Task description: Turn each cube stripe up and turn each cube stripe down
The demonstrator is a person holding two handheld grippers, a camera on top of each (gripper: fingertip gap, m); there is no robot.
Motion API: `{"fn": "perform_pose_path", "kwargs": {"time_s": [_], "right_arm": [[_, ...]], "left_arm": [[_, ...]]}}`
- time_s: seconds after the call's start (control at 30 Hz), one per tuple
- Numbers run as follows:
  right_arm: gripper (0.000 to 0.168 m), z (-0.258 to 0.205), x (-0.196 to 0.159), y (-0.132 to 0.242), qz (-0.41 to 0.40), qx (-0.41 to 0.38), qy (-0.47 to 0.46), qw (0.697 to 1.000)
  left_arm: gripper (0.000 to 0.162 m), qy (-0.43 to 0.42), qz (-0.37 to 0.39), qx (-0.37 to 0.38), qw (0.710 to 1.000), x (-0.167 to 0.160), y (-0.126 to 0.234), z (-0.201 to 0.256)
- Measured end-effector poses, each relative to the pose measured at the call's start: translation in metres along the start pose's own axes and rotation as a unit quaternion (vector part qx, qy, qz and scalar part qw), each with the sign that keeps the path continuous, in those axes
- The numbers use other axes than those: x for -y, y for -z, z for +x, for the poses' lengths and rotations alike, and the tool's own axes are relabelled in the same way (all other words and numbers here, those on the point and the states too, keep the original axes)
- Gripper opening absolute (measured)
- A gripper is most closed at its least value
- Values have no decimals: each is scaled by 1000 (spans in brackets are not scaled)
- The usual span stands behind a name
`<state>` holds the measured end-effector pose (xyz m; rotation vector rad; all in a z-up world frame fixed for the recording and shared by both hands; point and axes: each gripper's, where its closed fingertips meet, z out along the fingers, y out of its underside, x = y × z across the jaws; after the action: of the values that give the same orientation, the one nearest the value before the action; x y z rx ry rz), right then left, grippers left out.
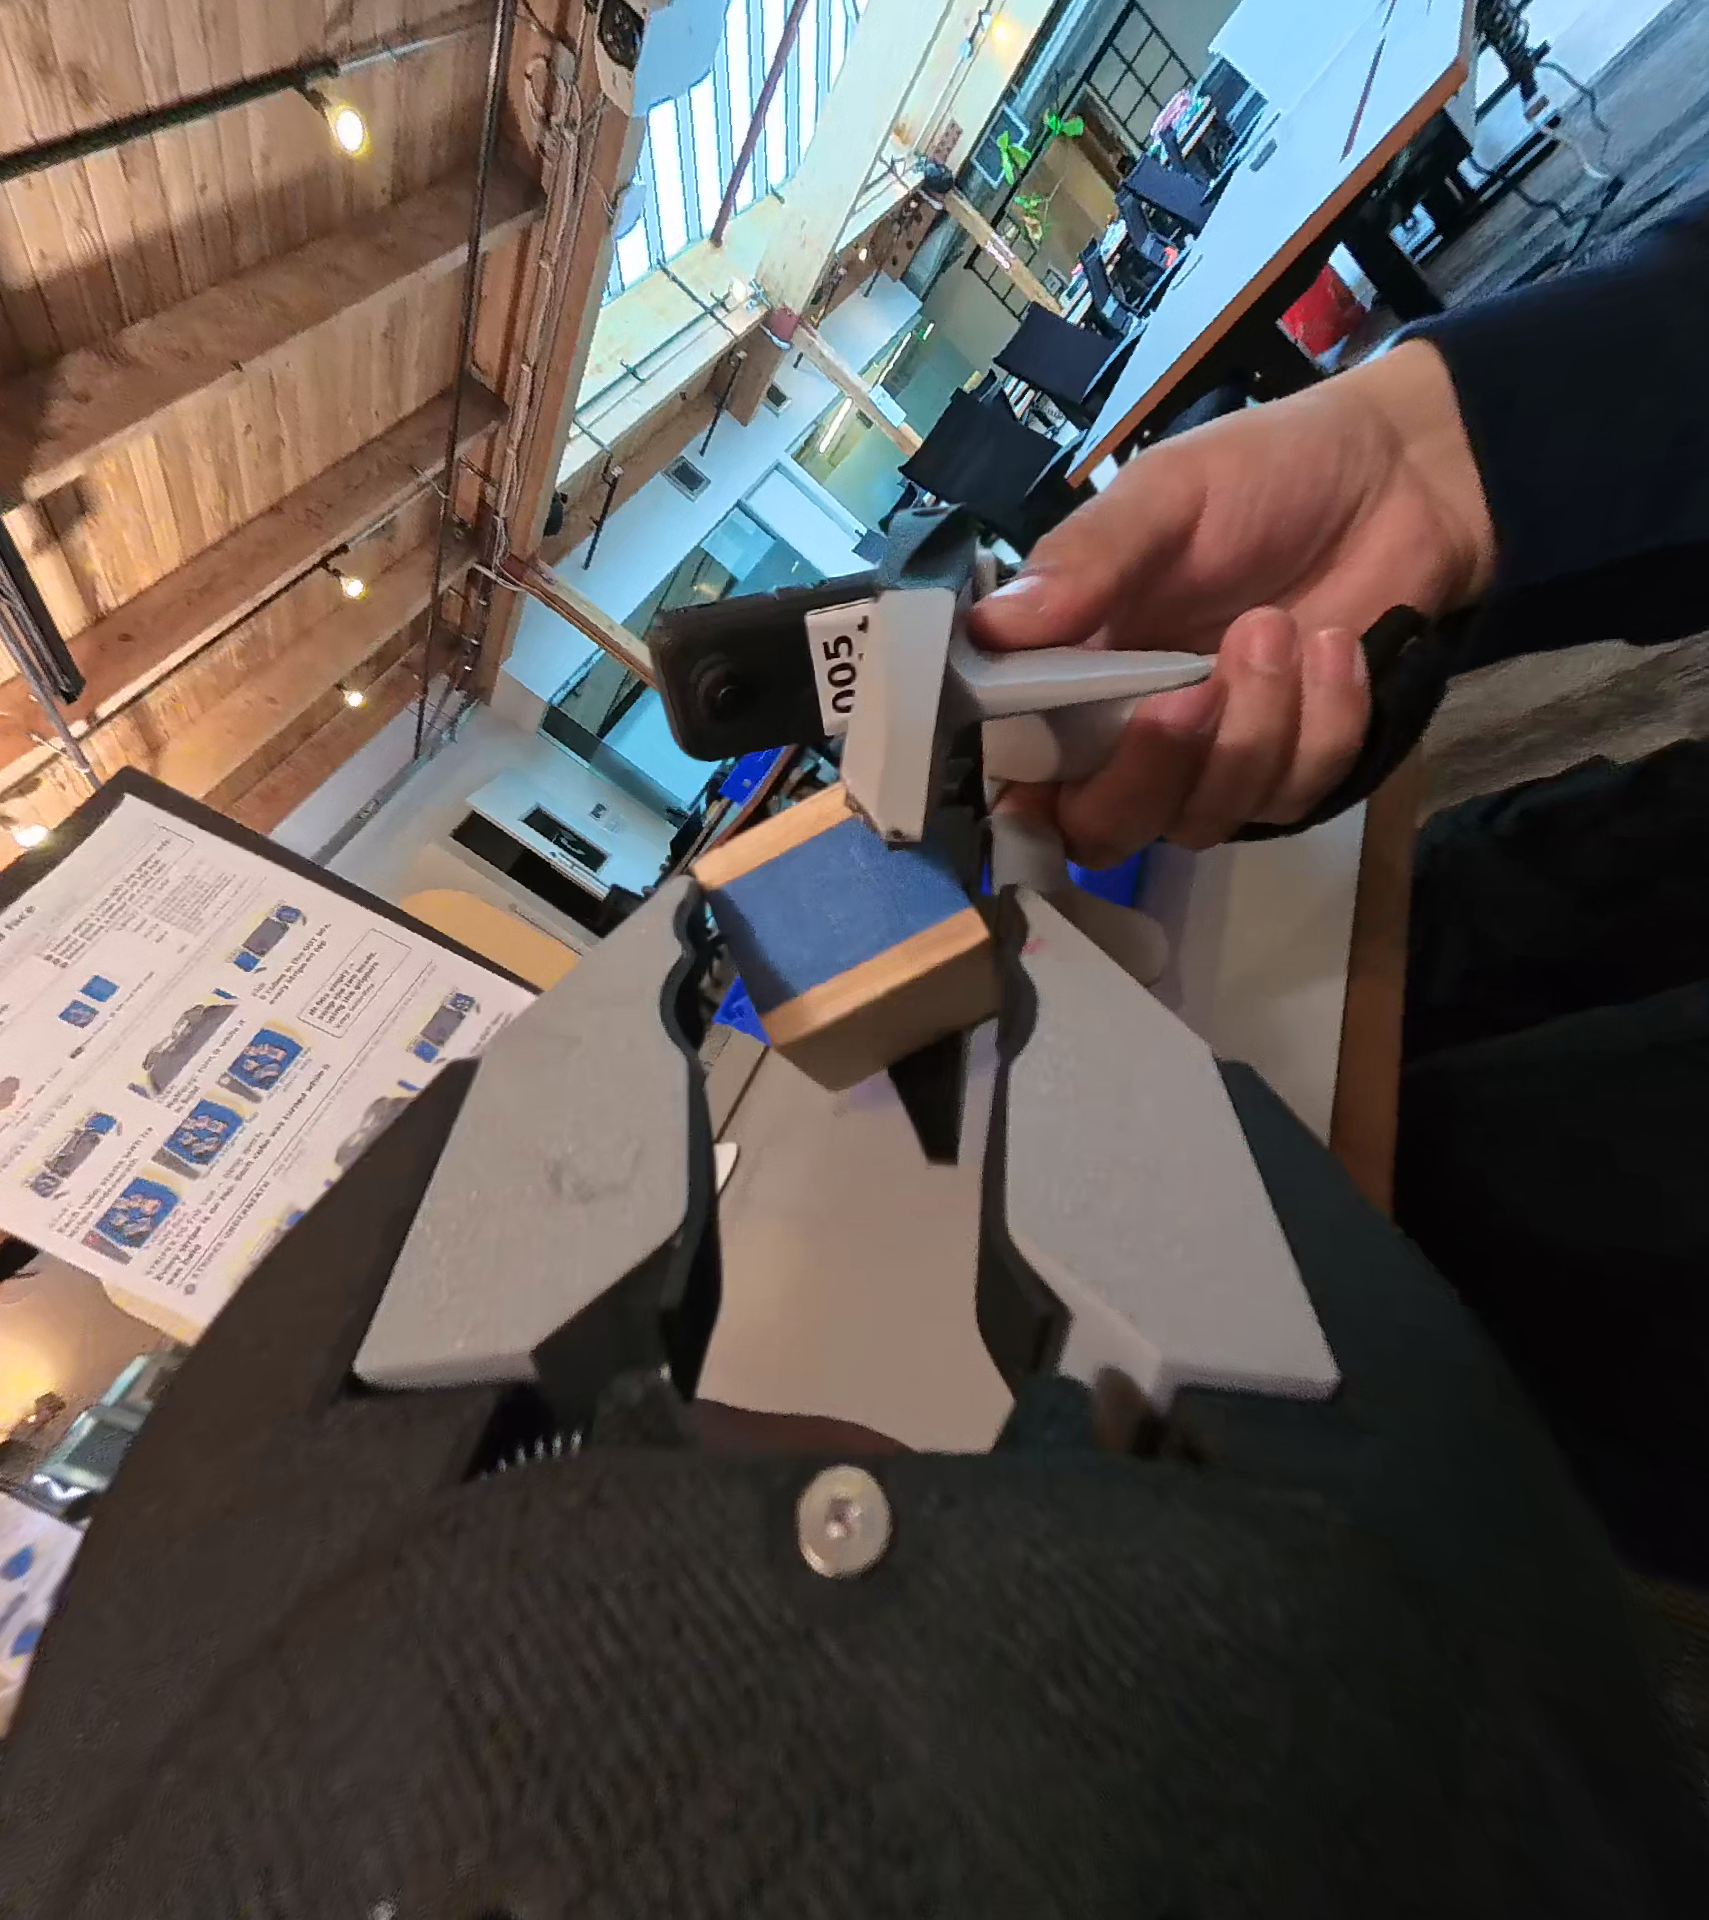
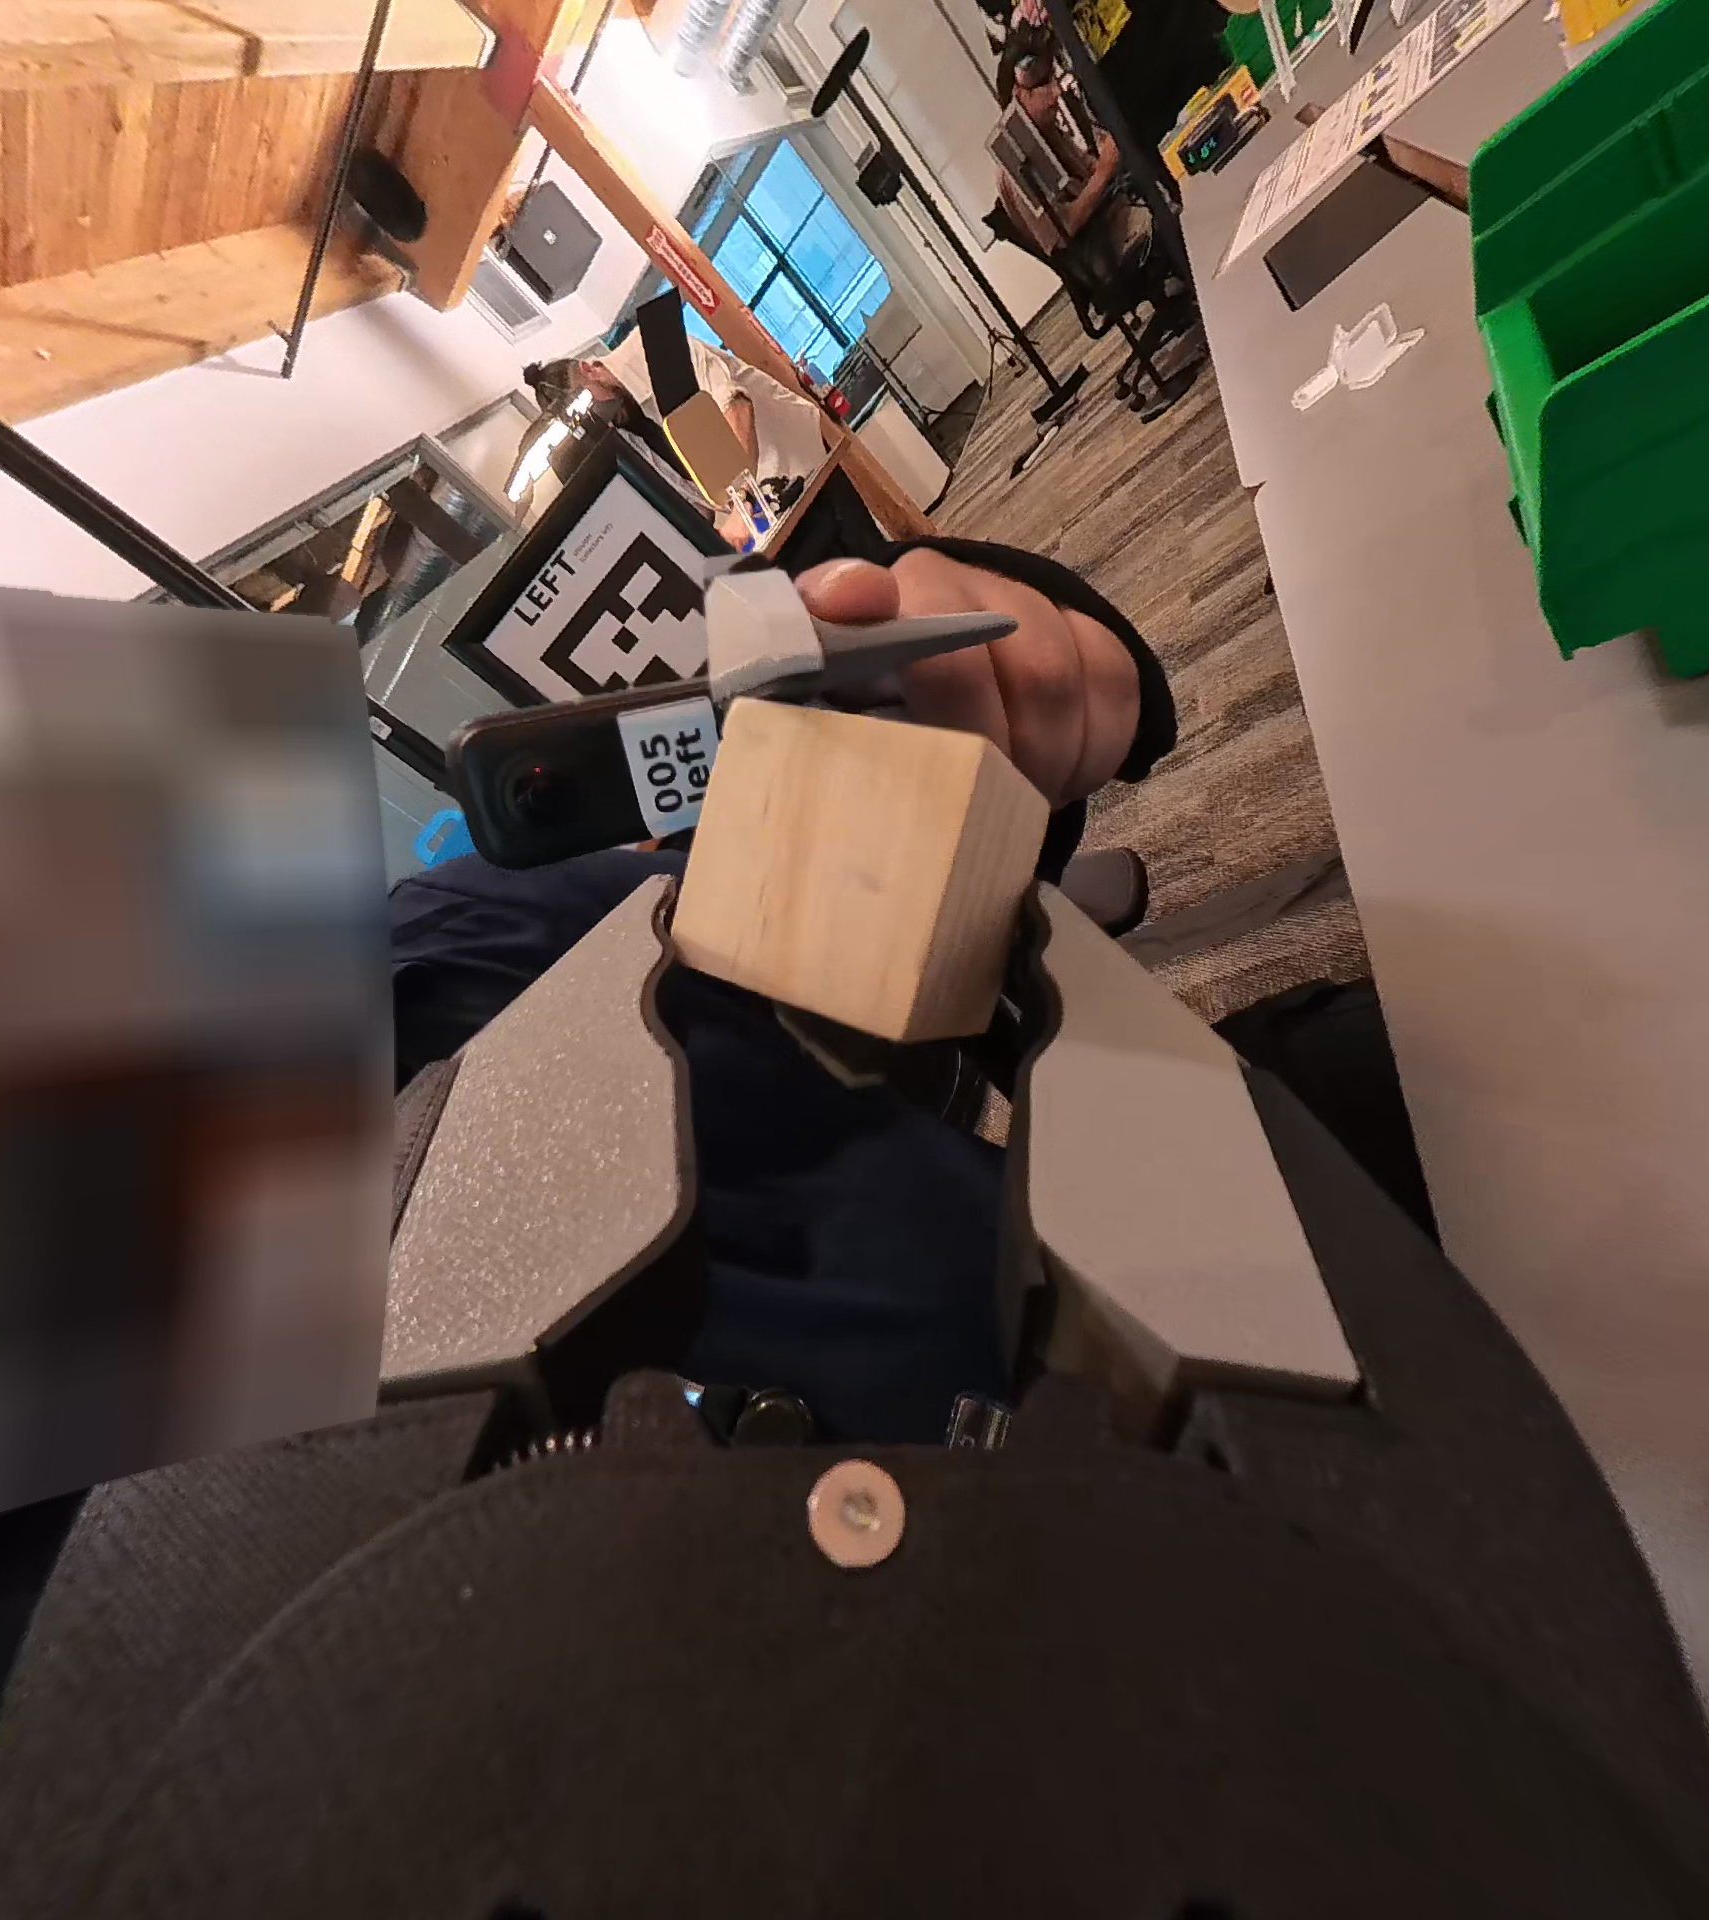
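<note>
One wooden cube (image 1: 881,1013) hangs in the air between both grippers, which face each other. In the left wrist view its blue stripe (image 1: 845,920) faces the camera. My left gripper (image 1: 848,935) is shut on the cube's two sides. The right gripper's grey finger (image 1: 894,717) touches the cube's top, and its dark finger sits below. In the right wrist view the cube (image 2: 850,862) shows only plain wood. My right gripper (image 2: 850,935) is shut on it. The left gripper's finger (image 2: 762,639) shows just above the cube.
A person's hand (image 1: 1245,644) holds the right gripper's handle. A printed instruction sheet (image 1: 154,1039) stands at the left. The grey table (image 2: 1556,935) lies to the right and carries green bins (image 2: 1660,364). People sit in the far background.
</note>
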<state>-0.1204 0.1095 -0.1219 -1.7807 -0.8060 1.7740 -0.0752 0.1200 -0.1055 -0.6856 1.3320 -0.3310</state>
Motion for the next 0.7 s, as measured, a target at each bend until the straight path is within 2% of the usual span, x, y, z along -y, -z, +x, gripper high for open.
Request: {"fn": "perform_pose_path", "kwargs": {"time_s": [0.03,0.23,0.37,0.57,0.7], "right_arm": [[62,0,1,1,3,1,-1,1000],[62,3,1,1,2,-22,9,1000],[62,16,-8,-2,-28,-79,32,996],[62,21,-15,-5,-53,-108,49,992],[61,24,-17,-2,-65,-131,62,987]], "left_arm": [[51,4,3,0,1000,0,1,-1],[47,-1,-7,6,1000,-1,1,-2],[46,6,-13,-4,1000,-5,-1,3],[53,0,-31,-8,999,-13,-6,10],[51,6,-38,-15,999,-16,-8,12]]}}
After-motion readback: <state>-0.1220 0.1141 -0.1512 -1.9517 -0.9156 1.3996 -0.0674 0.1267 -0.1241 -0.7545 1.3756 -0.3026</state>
